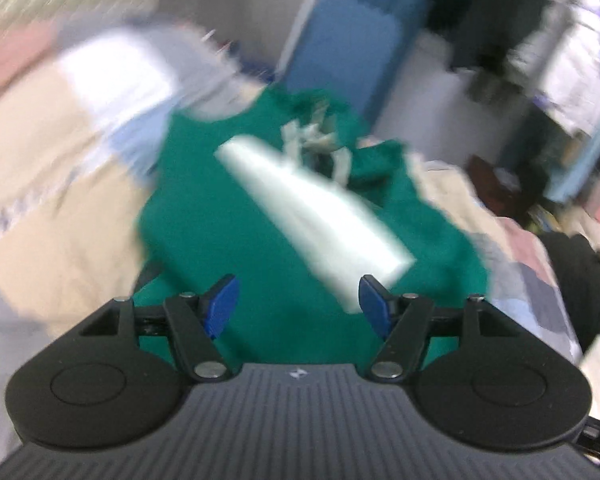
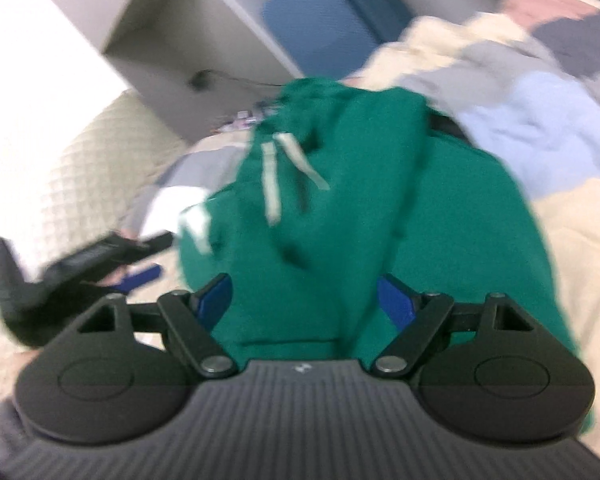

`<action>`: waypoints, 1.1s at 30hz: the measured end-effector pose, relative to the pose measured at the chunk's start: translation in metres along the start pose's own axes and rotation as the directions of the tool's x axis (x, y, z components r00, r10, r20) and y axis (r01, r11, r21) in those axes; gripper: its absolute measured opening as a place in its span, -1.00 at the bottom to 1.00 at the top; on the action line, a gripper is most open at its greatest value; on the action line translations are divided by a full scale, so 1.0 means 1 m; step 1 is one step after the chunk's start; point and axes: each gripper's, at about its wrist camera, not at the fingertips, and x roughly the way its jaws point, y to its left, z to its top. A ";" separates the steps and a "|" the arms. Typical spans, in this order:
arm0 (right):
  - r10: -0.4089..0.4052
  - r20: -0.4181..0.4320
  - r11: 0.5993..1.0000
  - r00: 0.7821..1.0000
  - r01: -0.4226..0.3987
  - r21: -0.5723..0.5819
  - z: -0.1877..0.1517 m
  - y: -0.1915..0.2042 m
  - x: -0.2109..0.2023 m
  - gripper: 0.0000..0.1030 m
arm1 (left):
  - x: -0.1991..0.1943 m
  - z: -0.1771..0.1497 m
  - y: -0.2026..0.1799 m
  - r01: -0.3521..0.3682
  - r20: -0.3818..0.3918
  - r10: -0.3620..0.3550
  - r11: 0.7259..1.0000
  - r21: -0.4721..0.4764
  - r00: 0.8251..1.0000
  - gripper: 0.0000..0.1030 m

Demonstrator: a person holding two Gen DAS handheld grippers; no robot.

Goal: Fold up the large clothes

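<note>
A green hoodie (image 1: pixel 228 220) lies spread on the bed, with a broad white stripe (image 1: pixel 312 216) across it and pale drawstrings (image 1: pixel 312 140) at its far, bunched end. My left gripper (image 1: pixel 296 304) hovers over its near part, open, with nothing pinched between the blue pads (image 1: pixel 220 304). In the right wrist view the green hoodie (image 2: pixel 440 220) is heaped up, its drawstrings (image 2: pixel 270 184) hanging loose. My right gripper (image 2: pixel 306 296) stands wide open with green cloth filling the gap; the pads do not visibly press on it. The left gripper (image 2: pixel 140 276) shows blurred at the left.
The bed cover (image 1: pixel 52 160) is a patchwork of beige, grey, pale blue and pink. A blue chair (image 1: pixel 340 52) stands beyond the bed beside a white desk (image 2: pixel 172 40). A cream quilted headboard (image 2: pixel 60 168) is at the left. A dark sleeve (image 1: pixel 580 280) is at the right.
</note>
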 end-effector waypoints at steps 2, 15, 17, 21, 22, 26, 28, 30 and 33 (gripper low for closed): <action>0.021 -0.009 0.999 1.000 -0.021 -0.050 -0.002 0.012 0.007 0.59 | 0.014 -0.004 0.026 0.030 -0.015 -0.031 0.997 -0.075 0.999 0.38; -0.140 -0.110 0.933 0.984 0.094 -0.348 -0.029 0.053 0.084 0.57 | 0.099 0.002 0.076 0.171 -0.042 -0.188 0.952 -0.255 0.981 0.35; -0.187 -0.125 0.919 0.974 0.128 -0.374 -0.032 0.052 0.097 0.58 | 0.108 0.004 0.071 0.175 -0.038 -0.187 0.960 -0.217 0.982 0.35; -0.232 -0.120 0.913 0.965 0.173 -0.369 -0.030 0.042 0.108 0.43 | 0.121 0.007 0.067 0.166 -0.031 -0.175 0.968 -0.189 0.984 0.11; -0.229 -0.110 0.917 0.967 0.176 -0.359 -0.027 0.041 0.108 0.33 | 0.124 0.008 0.067 0.161 -0.029 -0.169 0.970 -0.185 0.985 -0.08; -0.183 -0.065 0.949 0.981 0.159 -0.272 -0.014 0.030 0.098 -0.22 | 0.123 0.013 0.078 0.174 -0.010 -0.180 0.961 -0.216 0.984 -0.74; -0.143 -0.053 0.965 0.988 0.127 -0.231 -0.010 0.026 0.091 -0.35 | 0.115 0.018 0.081 0.190 0.008 -0.193 0.955 -0.227 0.981 -0.81; -0.083 -0.047 0.982 0.995 0.073 -0.175 -0.004 0.022 0.083 -0.40 | 0.097 0.022 0.076 0.203 0.033 -0.200 0.957 -0.209 0.979 -0.82; 0.024 -0.038 0.997 0.999 -0.026 -0.067 0.004 0.015 0.070 -0.41 | 0.072 0.030 0.078 0.218 0.094 -0.202 0.953 -0.210 0.975 -0.83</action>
